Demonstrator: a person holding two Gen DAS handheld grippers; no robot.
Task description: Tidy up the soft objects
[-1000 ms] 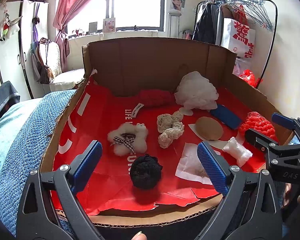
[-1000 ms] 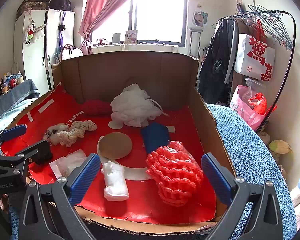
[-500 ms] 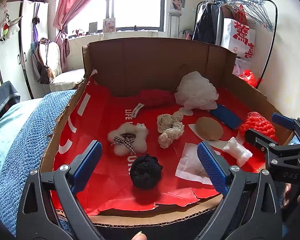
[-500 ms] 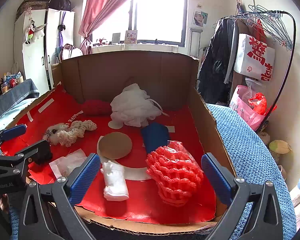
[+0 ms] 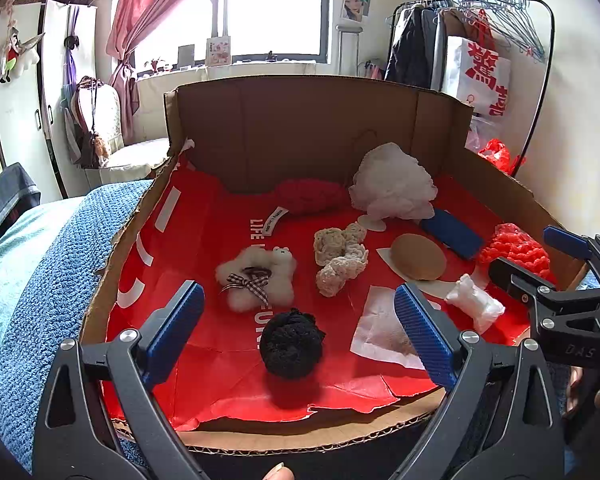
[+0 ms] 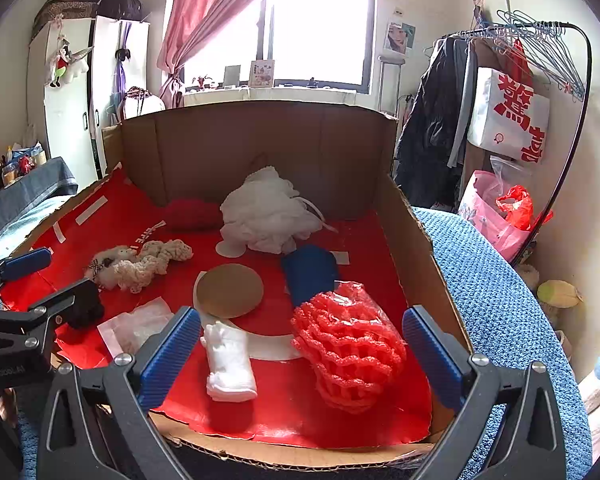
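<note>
A cardboard box (image 5: 316,120) lined with red paper holds several soft things. A black pompom (image 5: 291,343) lies nearest my left gripper (image 5: 300,332), which hangs open just in front of it. Behind it are a white plush bear (image 5: 256,276), cream crochet pieces (image 5: 340,256), a red knitted piece (image 5: 312,196) and a white mesh pouf (image 5: 392,188). My right gripper (image 6: 300,356) is open above the box's front edge, with a white folded cloth (image 6: 228,364) and a red foam net (image 6: 348,356) between its fingers' lines. A tan round pad (image 6: 230,290) and a blue sponge (image 6: 310,274) sit behind.
The box rests on a blue towel-like cover (image 6: 500,300). A clear packet (image 5: 384,332) lies on the red liner. A clothes rack (image 6: 540,80) with a white bag stands right; a wardrobe (image 6: 68,100) and window (image 6: 316,20) are behind.
</note>
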